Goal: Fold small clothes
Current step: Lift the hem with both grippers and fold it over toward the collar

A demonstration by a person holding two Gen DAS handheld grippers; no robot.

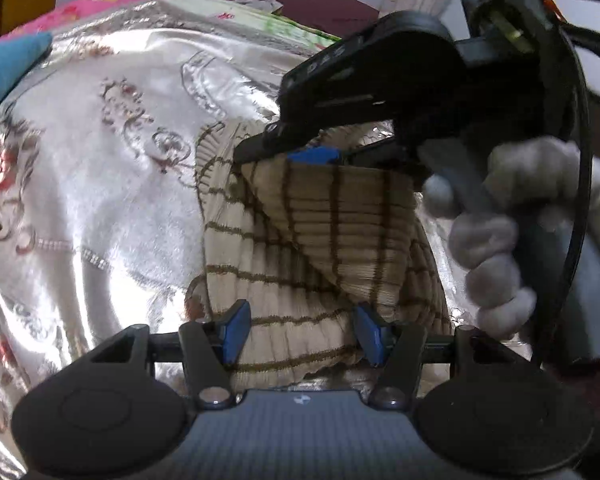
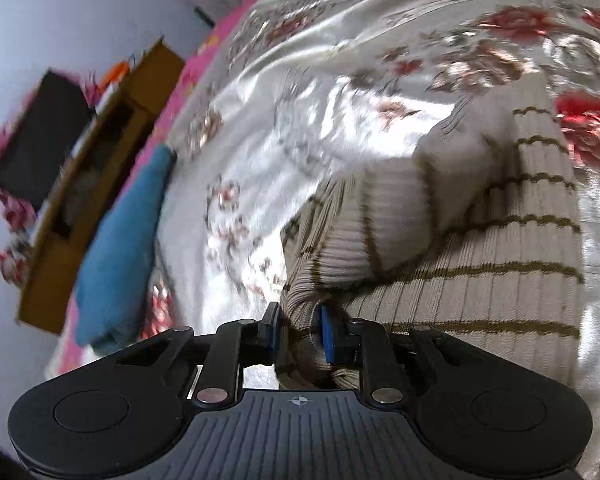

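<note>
Pinching a striped sweater (image 2: pixel 480 264) fold, right fingers (image 2: pixel 327 334); left fingers (image 1: pixel 236 332) open astride it

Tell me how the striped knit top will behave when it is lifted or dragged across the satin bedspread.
The striped knit top is probably floppy: the flap pinched by the right gripper drapes and creases instead of holding shape. It likely slides easily, since the satin bedspread looks glossy and slick. The ribbed knit probably stretches when pulled.

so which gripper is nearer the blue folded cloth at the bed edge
Left. The left gripper sits open over the striped sweater, on the side toward the blue cloth. The right gripper, shut on the sweater, is farther right.
</note>
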